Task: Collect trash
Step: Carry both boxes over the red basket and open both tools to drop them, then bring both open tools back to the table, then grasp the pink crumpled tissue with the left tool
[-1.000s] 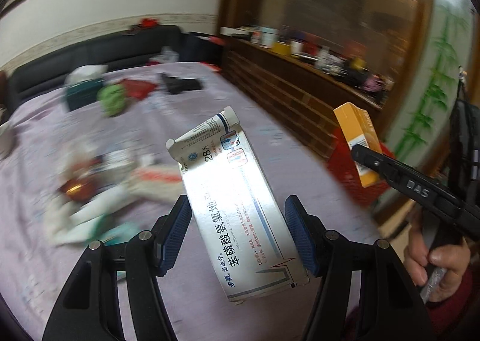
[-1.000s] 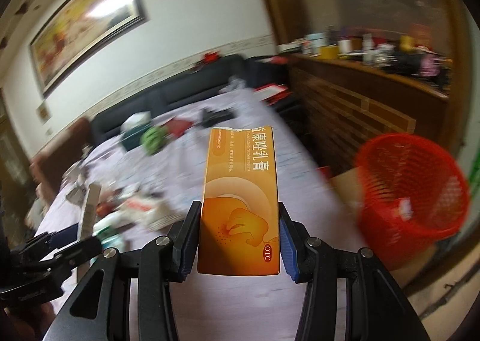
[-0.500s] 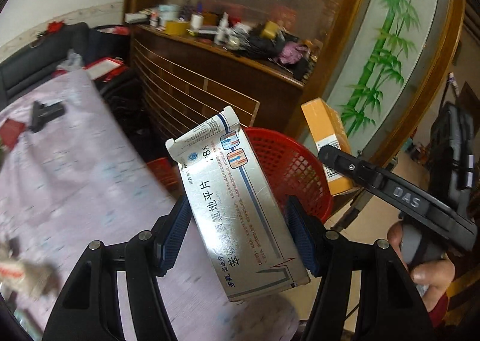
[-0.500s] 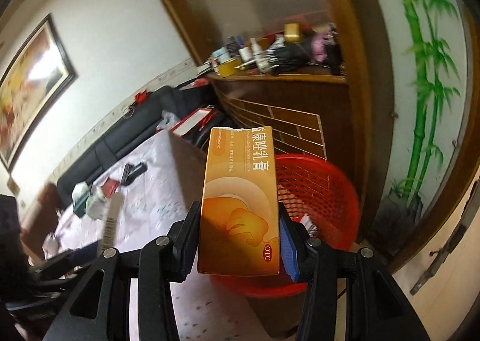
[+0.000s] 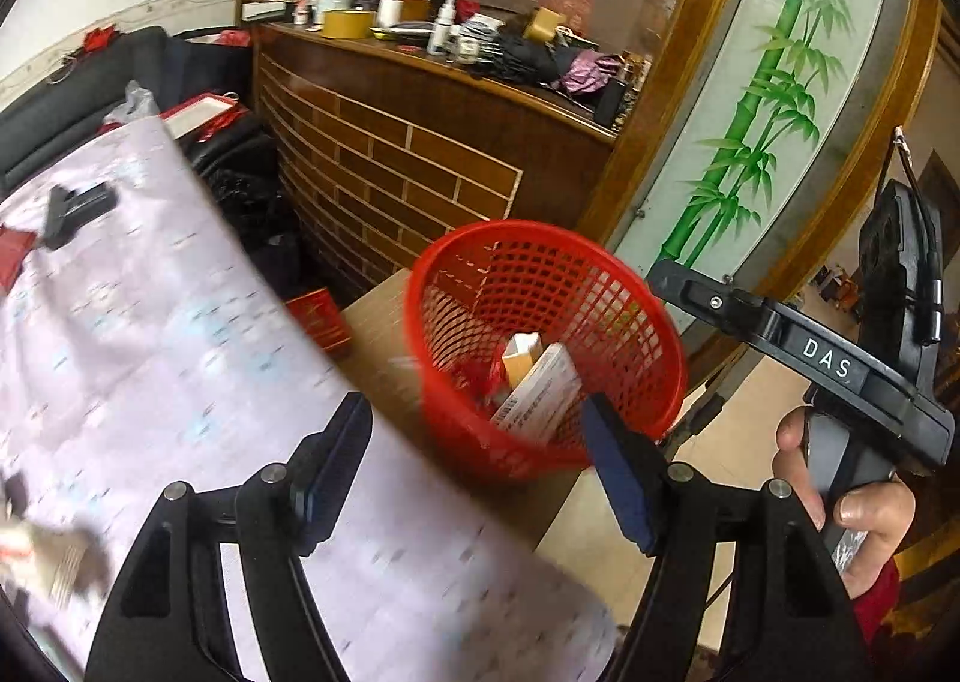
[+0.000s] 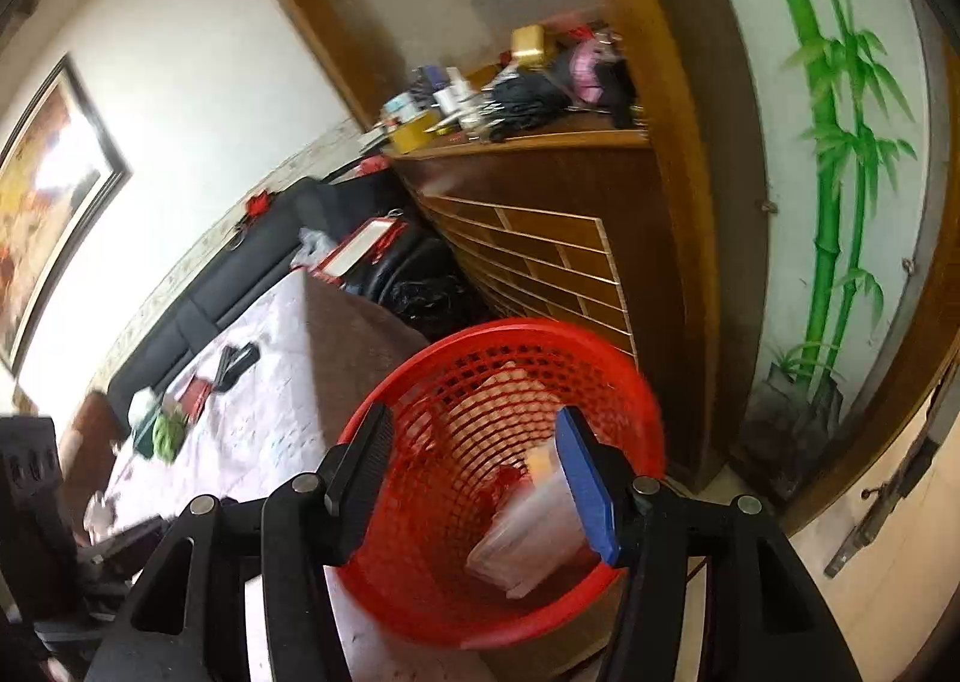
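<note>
A red mesh trash basket (image 5: pixel 618 286) stands beside the table's end; it also shows in the right wrist view (image 6: pixel 420 376). Inside it lie a silver-white medicine box (image 5: pixel 540 394) and an orange box (image 5: pixel 517 365), seen blurred in the right wrist view (image 6: pixel 528 526). My left gripper (image 5: pixel 477 469) is open and empty, just before the basket over the table edge. My right gripper (image 6: pixel 471 487) is open and empty, right above the basket; its body shows in the left wrist view (image 5: pixel 798 346).
The table with a lilac patterned cloth (image 5: pixel 150 334) carries a black object (image 5: pixel 75 208), a green thing (image 6: pixel 168 436) and blurred litter at the left. A wooden cabinet (image 5: pixel 420 142) with cluttered top stands behind. A bamboo-painted glass panel (image 5: pixel 756 112) is at the right.
Both grippers opened and let go of their boxes; the silver-white box and the orange box now lie in the red basket. Both grippers have come closer to the basket.
</note>
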`<state>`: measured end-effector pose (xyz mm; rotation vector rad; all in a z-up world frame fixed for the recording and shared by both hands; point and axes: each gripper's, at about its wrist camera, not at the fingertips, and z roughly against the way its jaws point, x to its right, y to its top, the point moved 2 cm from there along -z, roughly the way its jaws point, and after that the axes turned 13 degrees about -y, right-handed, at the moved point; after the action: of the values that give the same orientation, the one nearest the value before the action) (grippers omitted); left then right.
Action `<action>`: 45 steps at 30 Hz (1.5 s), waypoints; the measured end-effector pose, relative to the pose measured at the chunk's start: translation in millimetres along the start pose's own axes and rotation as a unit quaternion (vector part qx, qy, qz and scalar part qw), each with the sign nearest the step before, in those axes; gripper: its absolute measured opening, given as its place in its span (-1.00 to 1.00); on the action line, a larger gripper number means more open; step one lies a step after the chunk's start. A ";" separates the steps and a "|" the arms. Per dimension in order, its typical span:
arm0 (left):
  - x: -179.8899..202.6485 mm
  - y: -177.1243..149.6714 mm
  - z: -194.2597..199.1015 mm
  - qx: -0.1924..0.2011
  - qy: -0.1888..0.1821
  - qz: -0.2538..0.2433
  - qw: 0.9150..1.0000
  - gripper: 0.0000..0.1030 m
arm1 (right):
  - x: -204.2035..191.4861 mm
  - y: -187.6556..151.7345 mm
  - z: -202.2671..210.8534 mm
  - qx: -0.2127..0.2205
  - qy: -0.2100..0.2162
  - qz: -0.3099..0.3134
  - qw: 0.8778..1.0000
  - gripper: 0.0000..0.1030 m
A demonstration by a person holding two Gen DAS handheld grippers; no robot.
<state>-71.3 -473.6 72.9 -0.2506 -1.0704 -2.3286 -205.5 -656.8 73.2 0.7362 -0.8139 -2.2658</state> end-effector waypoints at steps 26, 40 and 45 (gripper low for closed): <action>-197.8 -203.4 251.2 0.123 0.177 0.240 0.946 -0.18 | -252.4 -150.6 14.8 -0.085 0.152 0.245 0.954 0.17; -221.2 -204.6 223.3 0.111 0.196 0.228 0.947 -0.54 | -296.3 -169.7 9.3 -0.099 0.157 0.287 0.940 0.17; -216.9 -216.2 234.9 0.133 0.182 0.231 0.947 -0.54 | -333.5 -165.0 -16.3 -0.104 0.171 0.305 0.931 0.17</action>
<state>-27.4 -95.9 6.8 0.0349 -0.9963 -1.7077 -34.1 -327.5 43.4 0.6424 -0.5266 -1.5771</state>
